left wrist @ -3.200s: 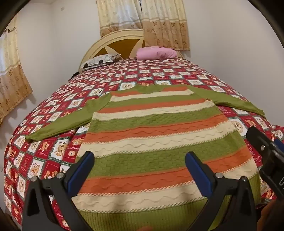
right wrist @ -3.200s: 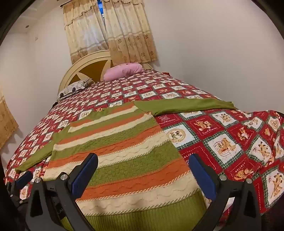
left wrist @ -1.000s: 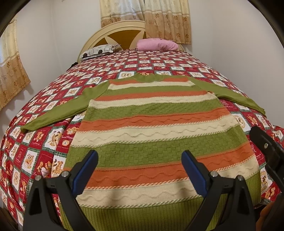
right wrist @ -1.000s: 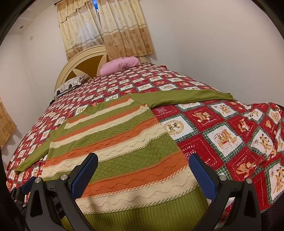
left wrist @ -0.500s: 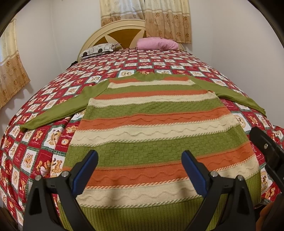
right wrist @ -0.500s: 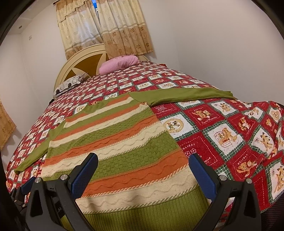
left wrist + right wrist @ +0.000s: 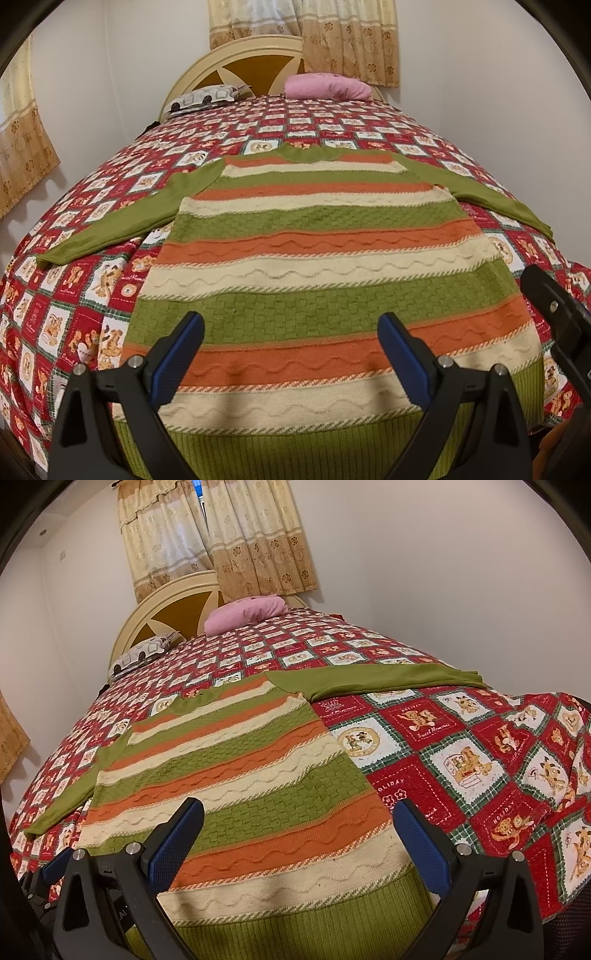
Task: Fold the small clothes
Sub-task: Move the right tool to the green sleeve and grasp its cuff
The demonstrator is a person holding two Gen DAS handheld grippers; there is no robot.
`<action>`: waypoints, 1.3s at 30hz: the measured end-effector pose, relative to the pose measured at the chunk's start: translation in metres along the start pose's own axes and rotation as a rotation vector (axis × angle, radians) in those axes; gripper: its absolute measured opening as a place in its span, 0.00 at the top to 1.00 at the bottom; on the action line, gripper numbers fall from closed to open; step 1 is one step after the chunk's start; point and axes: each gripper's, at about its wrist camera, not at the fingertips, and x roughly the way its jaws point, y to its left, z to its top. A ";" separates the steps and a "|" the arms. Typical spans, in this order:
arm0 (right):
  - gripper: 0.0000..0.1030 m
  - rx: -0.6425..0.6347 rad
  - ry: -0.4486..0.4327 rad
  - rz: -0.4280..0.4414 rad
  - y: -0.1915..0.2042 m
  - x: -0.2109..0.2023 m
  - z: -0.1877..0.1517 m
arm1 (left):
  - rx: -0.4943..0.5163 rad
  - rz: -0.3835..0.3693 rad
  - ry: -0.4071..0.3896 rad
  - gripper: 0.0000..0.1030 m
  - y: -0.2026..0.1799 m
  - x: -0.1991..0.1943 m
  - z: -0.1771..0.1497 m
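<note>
A knitted sweater [image 7: 325, 258] [image 7: 236, 771] with green, orange and cream stripes lies flat on the bed, hem toward me and collar [image 7: 314, 153] away. Its green sleeves spread out to the left [image 7: 122, 218] and to the right [image 7: 380, 679]. My left gripper [image 7: 291, 350] hangs open above the hem end, nothing between its blue pads. Over the hem's right part my right gripper [image 7: 299, 834] is open and empty too. In the left wrist view the right gripper's black frame [image 7: 554, 314] shows at the right edge.
The bed carries a red patchwork quilt [image 7: 461, 757] with bear prints. A pink pillow [image 7: 327, 86] and a patterned pillow [image 7: 207, 98] lie by the rounded headboard [image 7: 255, 55]. White walls close in on both sides, and curtains [image 7: 221, 542] hang behind.
Both grippers stayed open and almost still over the hem. The views shifted only slightly since the earliest frames; the sweater has not moved.
</note>
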 end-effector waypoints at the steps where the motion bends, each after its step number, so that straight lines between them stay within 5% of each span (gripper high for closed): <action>1: 0.01 -0.001 0.001 0.000 0.000 0.000 0.000 | -0.001 0.001 0.003 0.06 0.000 0.001 0.001; 14: 0.01 -0.004 0.012 -0.036 -0.040 0.039 0.027 | -0.033 -0.006 0.013 0.05 0.033 0.045 0.041; 22: 0.01 0.210 -0.021 -0.144 -0.155 0.071 0.100 | -0.132 0.121 -0.067 0.05 0.082 0.099 0.080; 25: 0.24 0.340 0.007 -0.166 -0.220 0.097 0.133 | -0.149 0.176 -0.031 0.05 0.093 0.124 0.075; 27: 0.37 0.437 0.036 -0.140 -0.256 0.114 0.143 | -0.205 0.140 0.064 0.05 0.104 0.141 0.073; 32: 0.37 0.717 0.105 -0.132 -0.325 0.163 0.144 | -0.323 0.058 0.095 0.02 0.122 0.145 0.067; 35: 0.46 0.749 0.162 -0.161 -0.336 0.197 0.145 | -0.302 0.068 0.105 0.00 0.116 0.146 0.068; 39: 0.48 0.727 0.132 -0.209 -0.342 0.217 0.158 | -0.301 0.068 0.108 0.00 0.116 0.147 0.067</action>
